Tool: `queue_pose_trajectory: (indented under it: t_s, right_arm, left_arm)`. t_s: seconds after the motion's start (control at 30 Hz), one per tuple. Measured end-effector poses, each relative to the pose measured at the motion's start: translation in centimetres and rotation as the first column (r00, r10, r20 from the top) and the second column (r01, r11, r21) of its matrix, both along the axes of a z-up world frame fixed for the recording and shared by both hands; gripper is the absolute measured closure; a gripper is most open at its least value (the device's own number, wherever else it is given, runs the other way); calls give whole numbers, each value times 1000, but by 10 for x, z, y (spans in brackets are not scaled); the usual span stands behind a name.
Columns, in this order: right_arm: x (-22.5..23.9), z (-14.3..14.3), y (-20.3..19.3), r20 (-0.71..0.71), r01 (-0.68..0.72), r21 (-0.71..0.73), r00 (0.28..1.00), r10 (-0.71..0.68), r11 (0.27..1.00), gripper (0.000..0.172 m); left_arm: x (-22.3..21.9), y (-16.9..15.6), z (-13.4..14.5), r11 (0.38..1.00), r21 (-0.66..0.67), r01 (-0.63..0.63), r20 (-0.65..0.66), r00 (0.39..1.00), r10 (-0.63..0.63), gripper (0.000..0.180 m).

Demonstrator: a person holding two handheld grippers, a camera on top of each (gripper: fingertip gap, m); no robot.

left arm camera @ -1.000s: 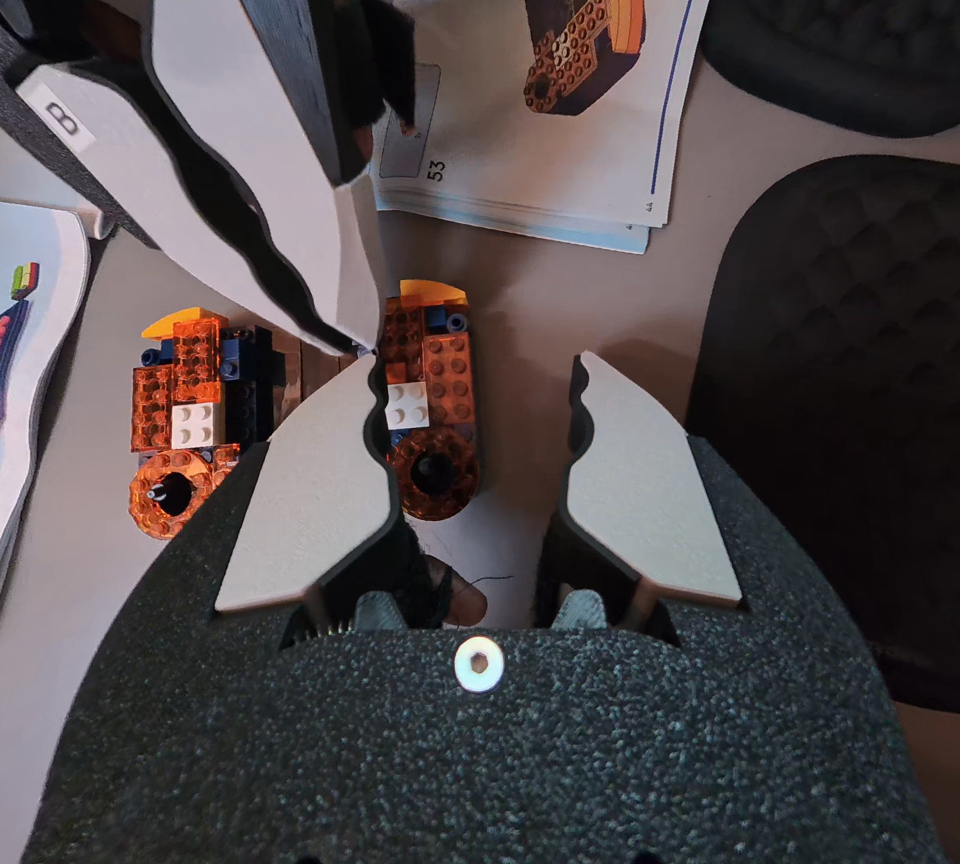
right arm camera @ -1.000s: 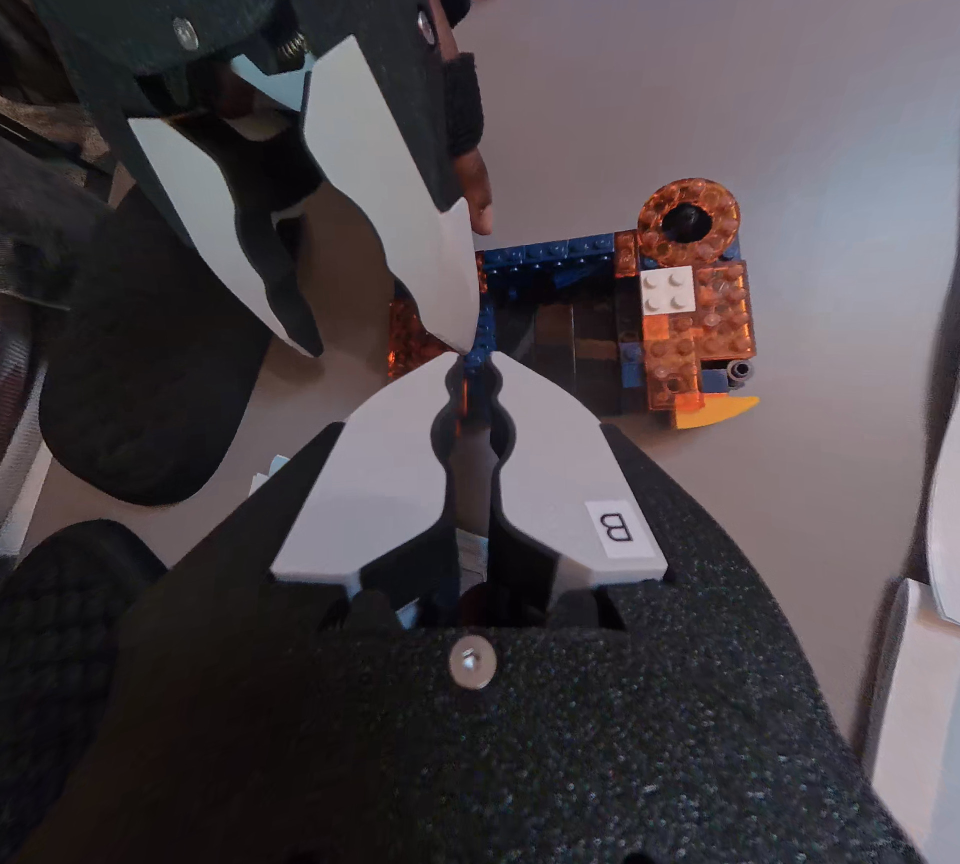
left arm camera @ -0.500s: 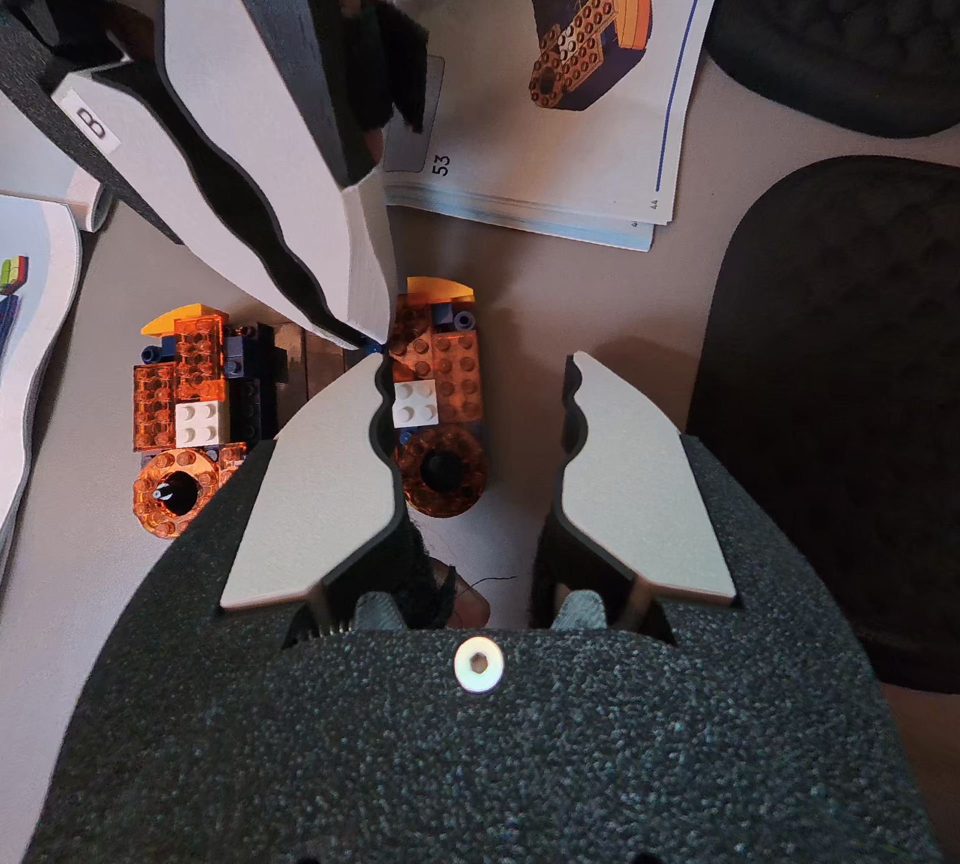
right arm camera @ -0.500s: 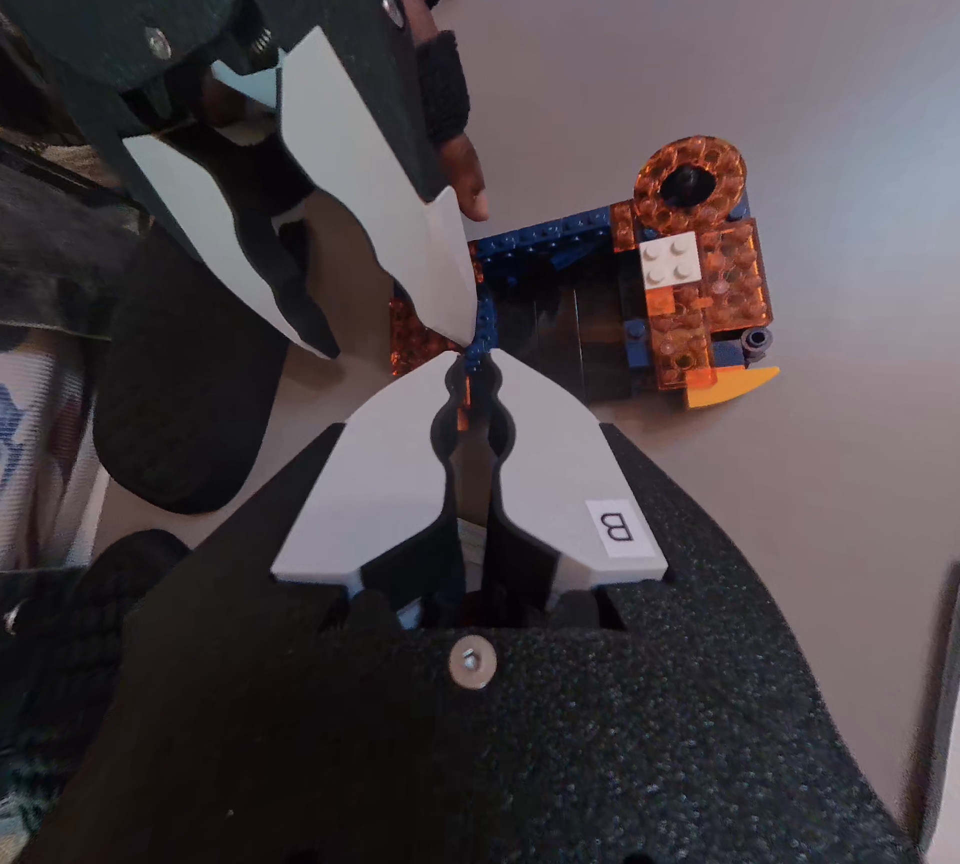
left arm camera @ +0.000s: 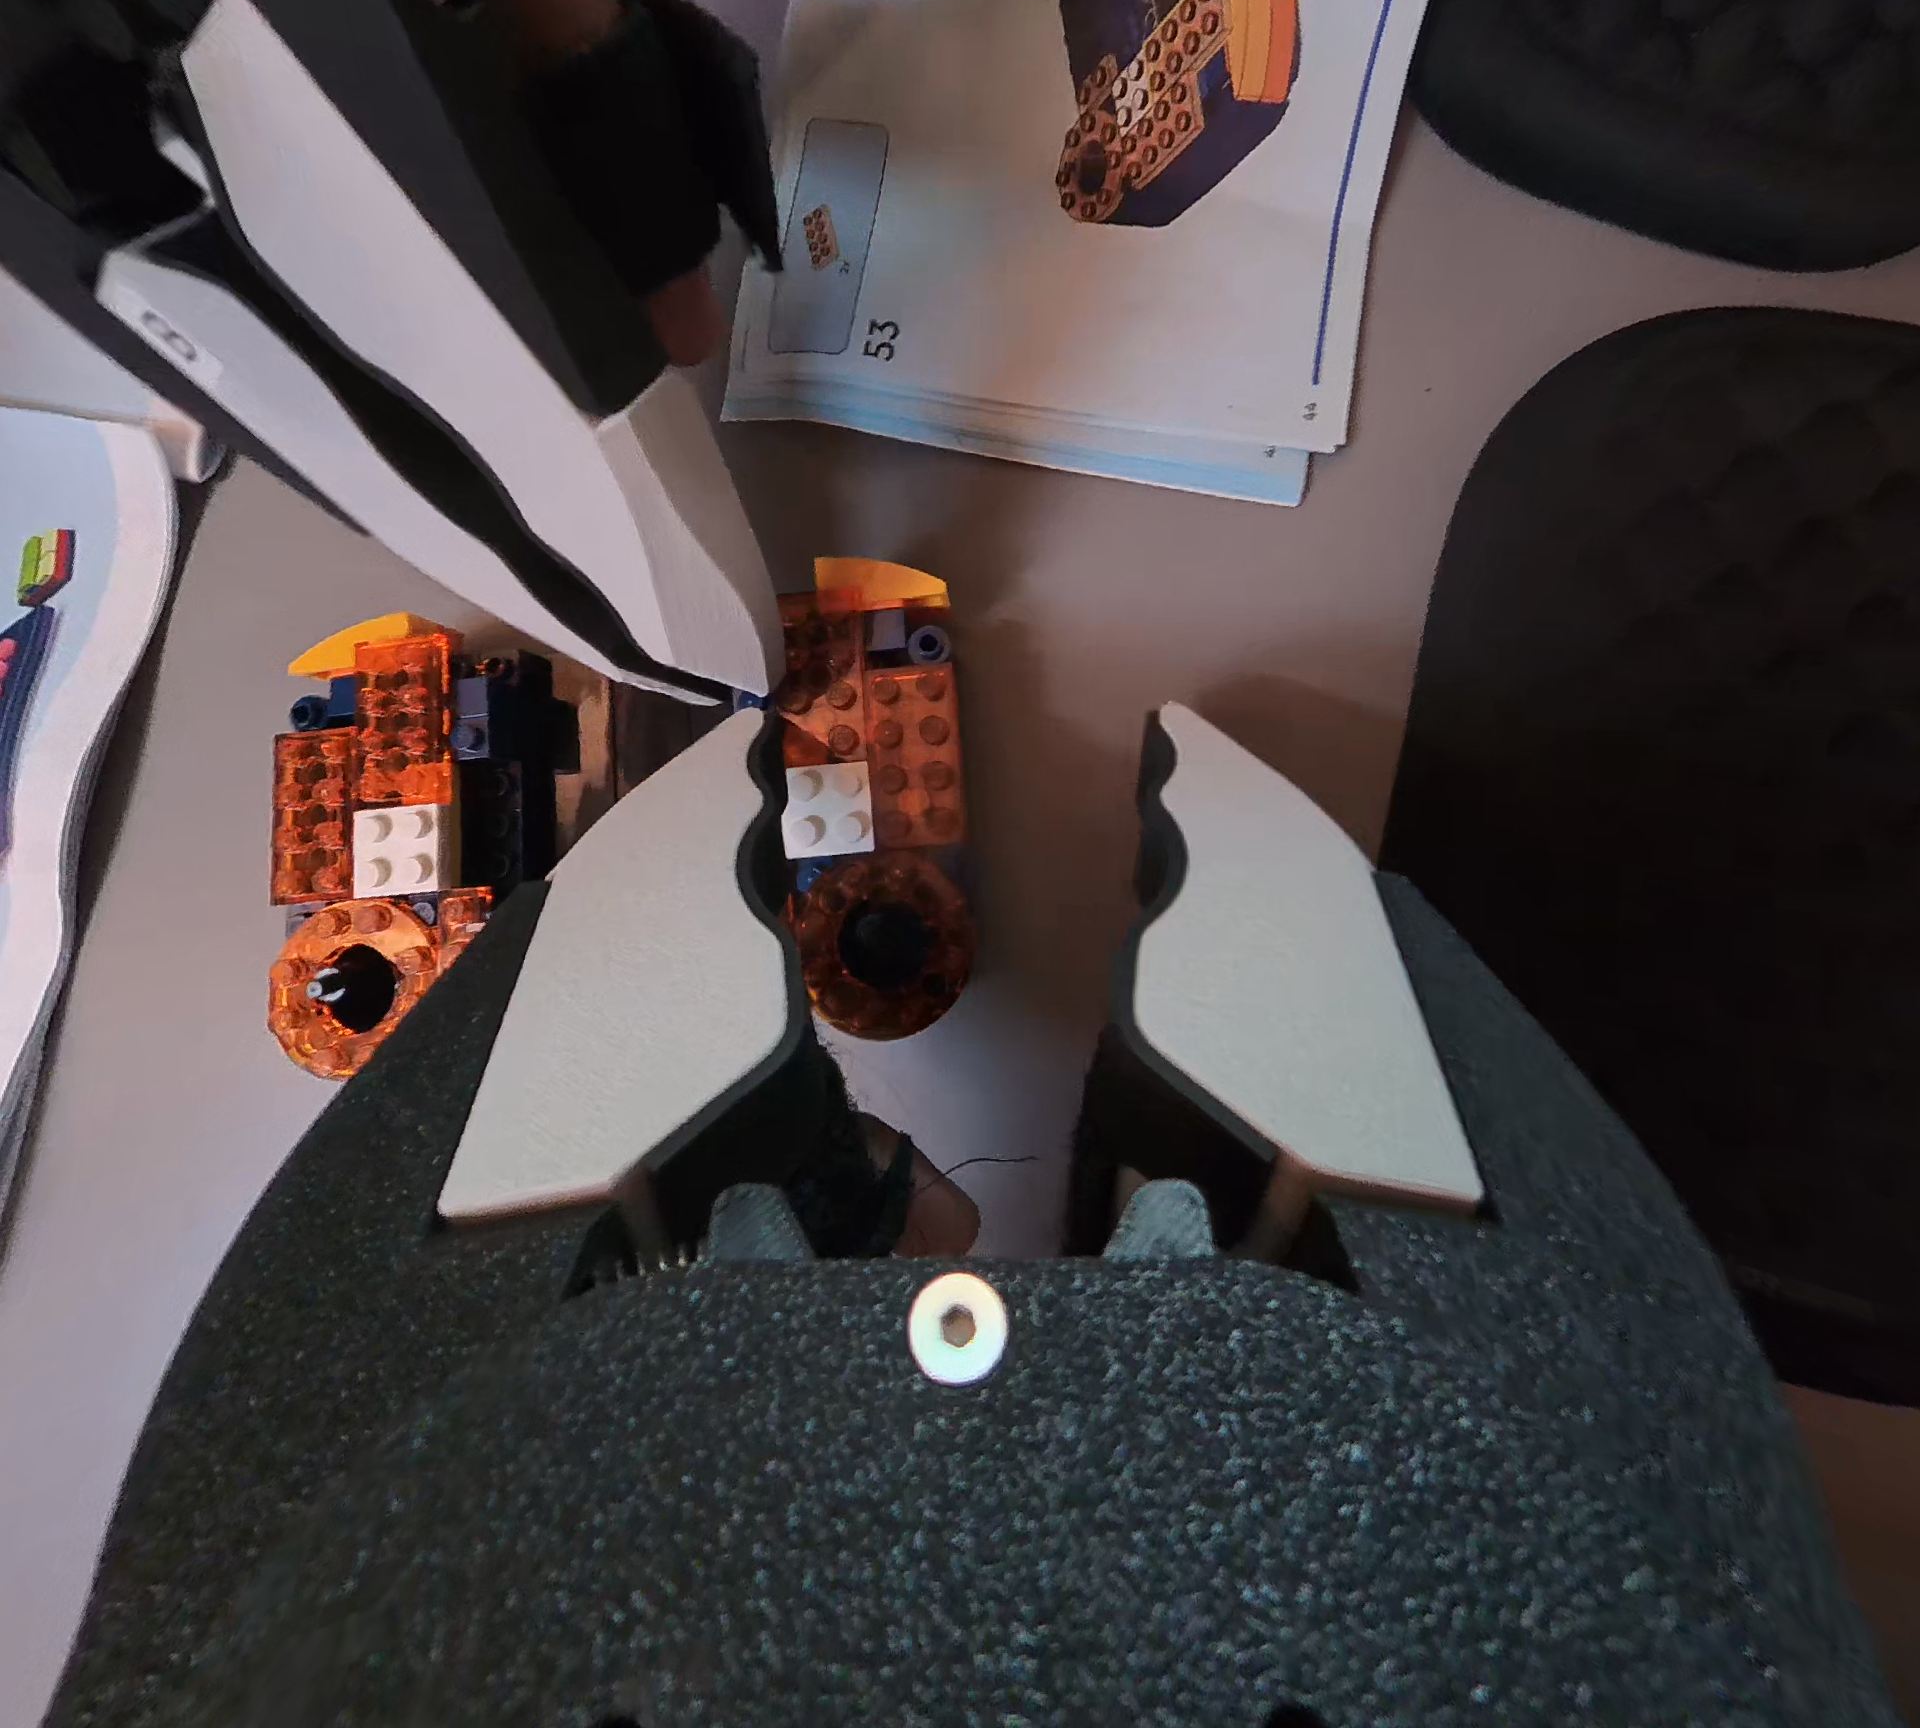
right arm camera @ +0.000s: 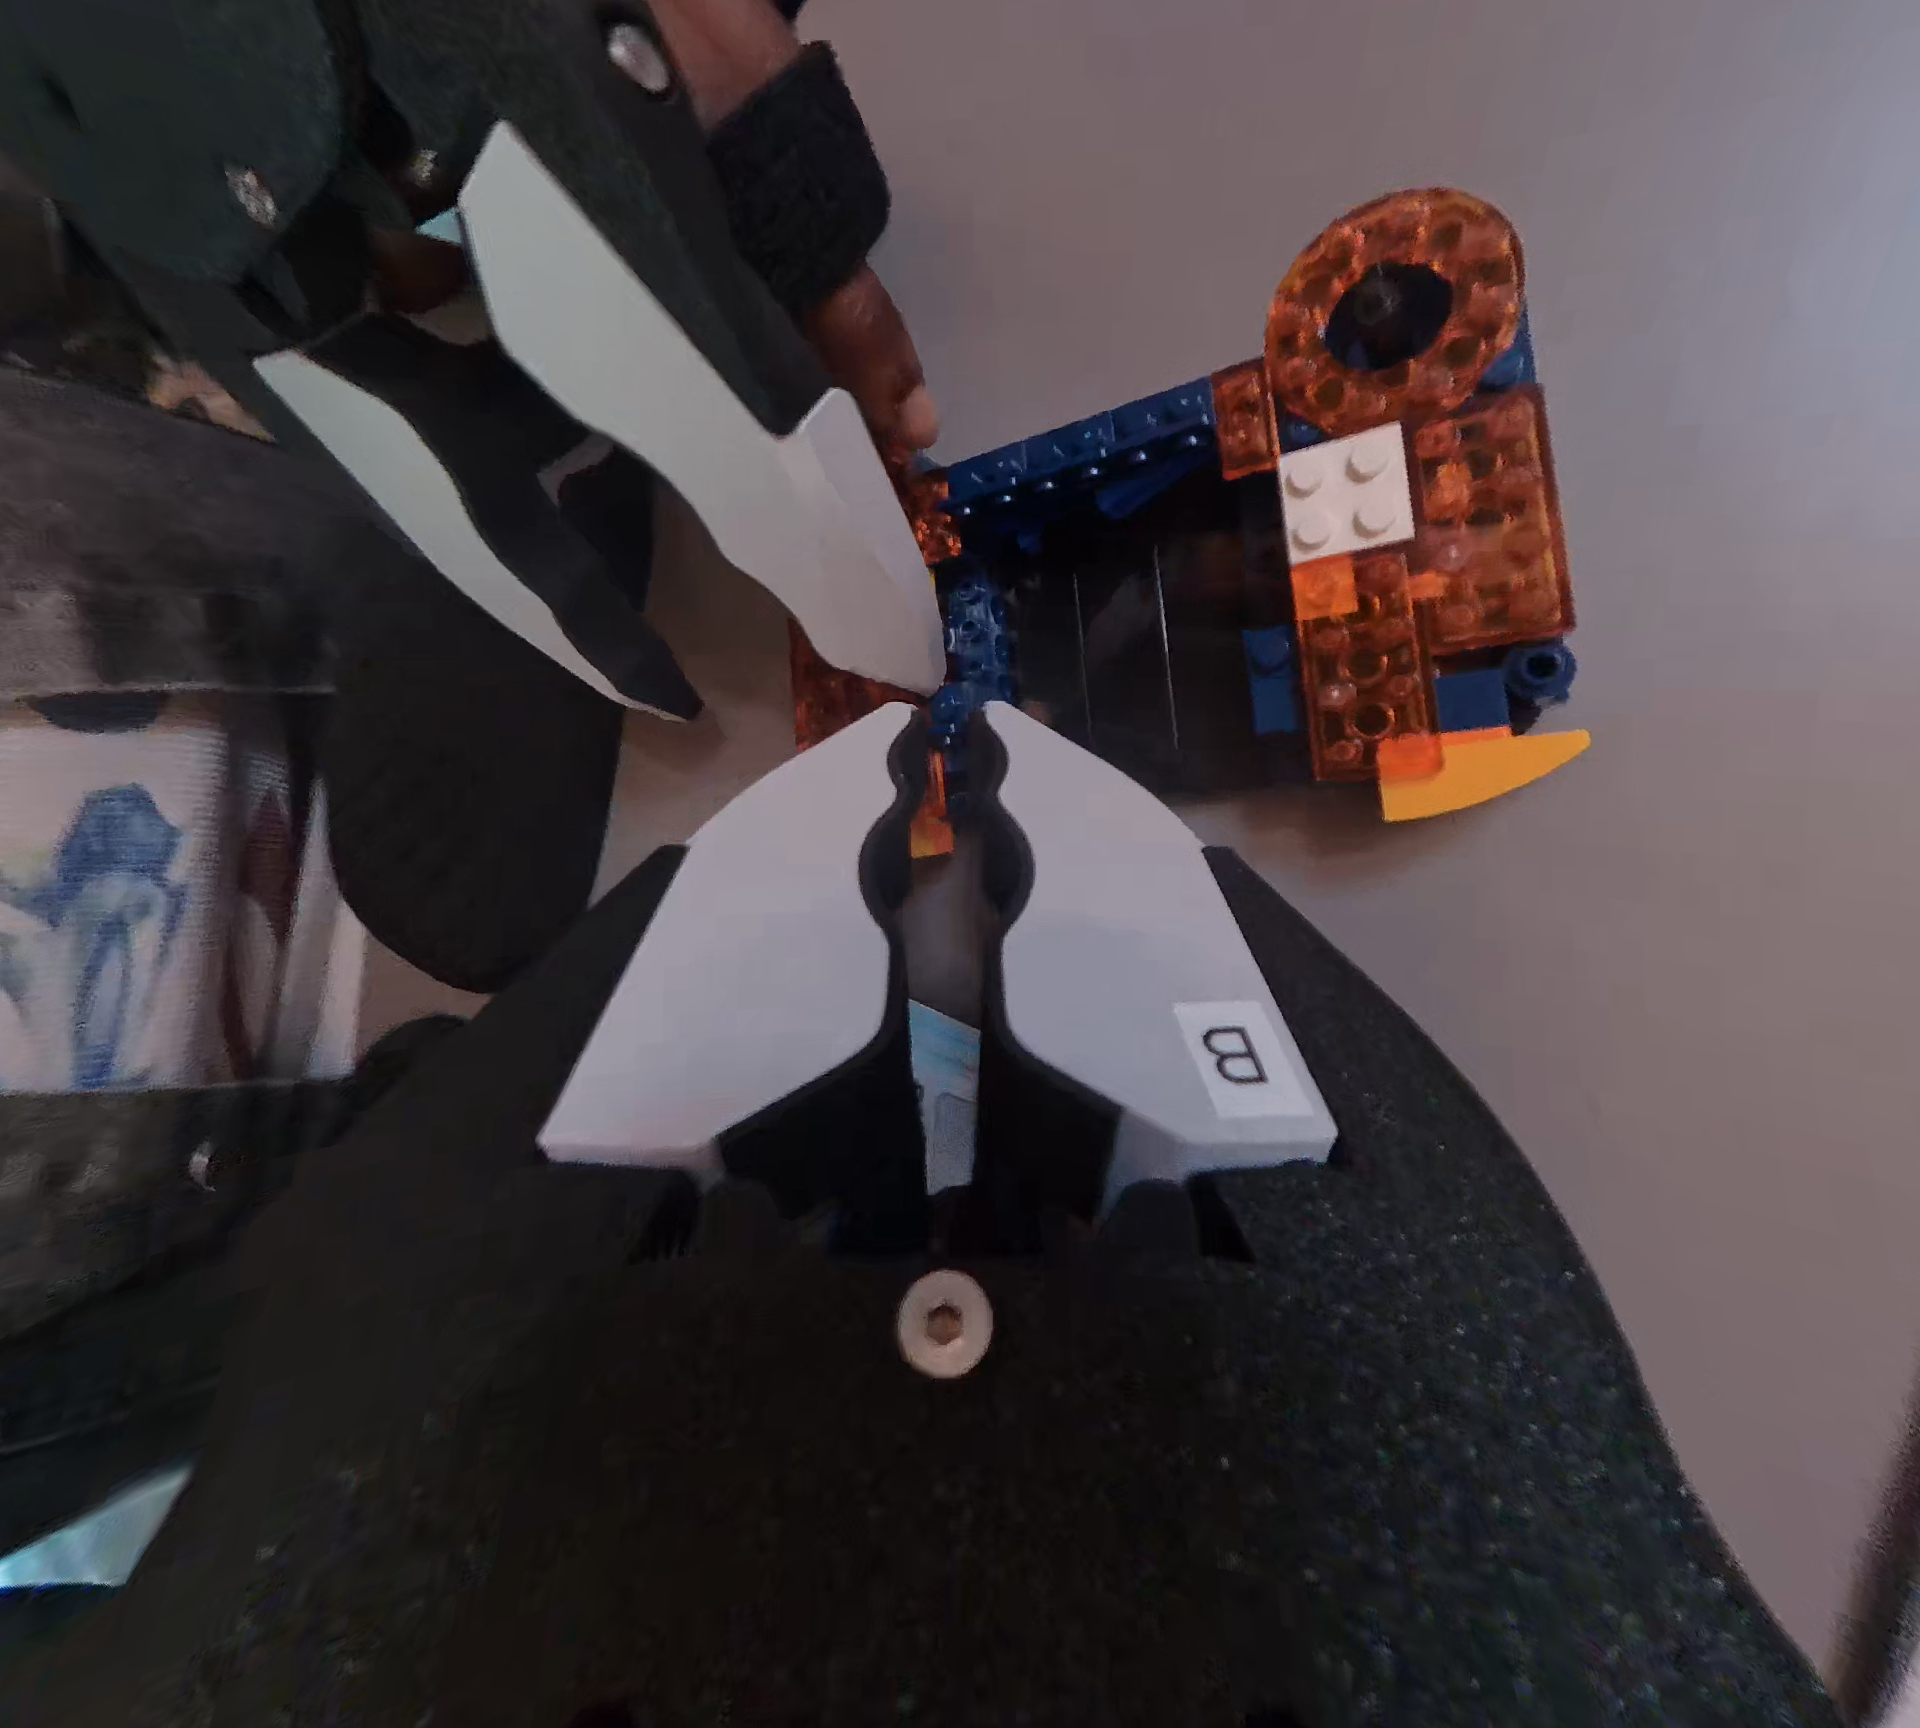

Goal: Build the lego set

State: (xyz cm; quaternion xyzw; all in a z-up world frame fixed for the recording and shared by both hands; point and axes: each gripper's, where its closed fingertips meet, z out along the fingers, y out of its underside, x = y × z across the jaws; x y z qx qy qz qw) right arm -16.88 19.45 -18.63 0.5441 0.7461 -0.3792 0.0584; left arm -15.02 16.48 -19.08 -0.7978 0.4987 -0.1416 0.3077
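while right claw [right arm camera: 951, 722] pinches brick model [right arm camera: 1351, 535] blue edge, left claw [left arm camera: 956, 722] wide open astride its orange side

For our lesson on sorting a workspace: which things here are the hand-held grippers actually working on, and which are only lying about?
In use: brick model, its blue strip pinched by the right hand-held gripper; left hand-held gripper, open over the model's orange side.

Lying about: open instruction booklet; second booklet at the left edge; black padded seats.
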Motion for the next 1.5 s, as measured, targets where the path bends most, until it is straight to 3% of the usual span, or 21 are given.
queue_pose_trajectory:
  t_s: [0.03,0.13,0.23,0.33,0.4,0.47,0.57,0.63,0.7,0.77,0.8,0.83,0.93,1.07,1.2,1.37,1.5]
  right_arm:
    - [-1,2,0,-40,-16,27,999,17,999,164]
    - [-3,38,-9,-196,17,-129,980,-43,992,143]
    - [6,65,4,-366,96,-61,924,-112,993,134]
    - [32,95,8,-519,200,-13,836,-178,980,122]
    - [58,106,10,-563,282,2,793,-232,959,119]
    - [89,110,12,-590,358,14,757,-281,934,117]
    - [139,101,27,-603,512,61,703,-377,857,115]
    - [174,87,40,-595,615,104,668,-446,782,111]
    - [206,74,49,-600,697,108,614,-513,709,108]
    - [235,62,56,-587,762,67,552,-593,644,101]
    - [249,55,61,-578,794,53,519,-630,606,101]
    - [262,49,66,-579,824,50,485,-656,565,105]
    - [301,45,79,-636,901,58,365,-679,430,172]
    - [334,44,86,-643,947,26,262,-719,322,172]
    - [361,23,97,-567,963,159,269,-778,217,158]
    - [380,5,92,-452,921,315,359,-816,230,149]
    - [380,6,77,-414,903,295,415,-810,312,146]
  left_arm:
    - [1,-1,0,1000,1,1,15,1000,-1,113]
    - [-5,-2,13,996,68,-54,42,998,52,103]
    - [-10,-1,47,964,201,-172,151,978,143,104]
    - [-13,3,89,842,390,-373,327,911,252,106]
    - [-10,-2,109,747,430,-507,473,831,292,111]
    - [-3,-9,118,690,394,-608,601,738,307,113]
    - [14,-21,122,665,317,-676,722,627,293,114]
    - [27,-26,120,665,287,-689,753,591,288,116]
    - [38,-28,117,659,282,-698,768,576,281,129]
    - [51,-31,115,669,283,-688,778,572,260,145]
    - [57,-32,113,680,280,-678,775,578,257,170]
    - [63,-32,111,689,277,-670,767,586,261,179]
    - [83,-32,109,734,295,-611,737,634,232,180]
    - [104,-26,111,755,332,-565,713,675,192,180]
    - [119,-16,107,782,338,-524,683,708,179,179]
    - [128,-10,93,805,366,-467,602,778,178,173]
    - [131,-6,83,817,389,-426,536,826,175,171]
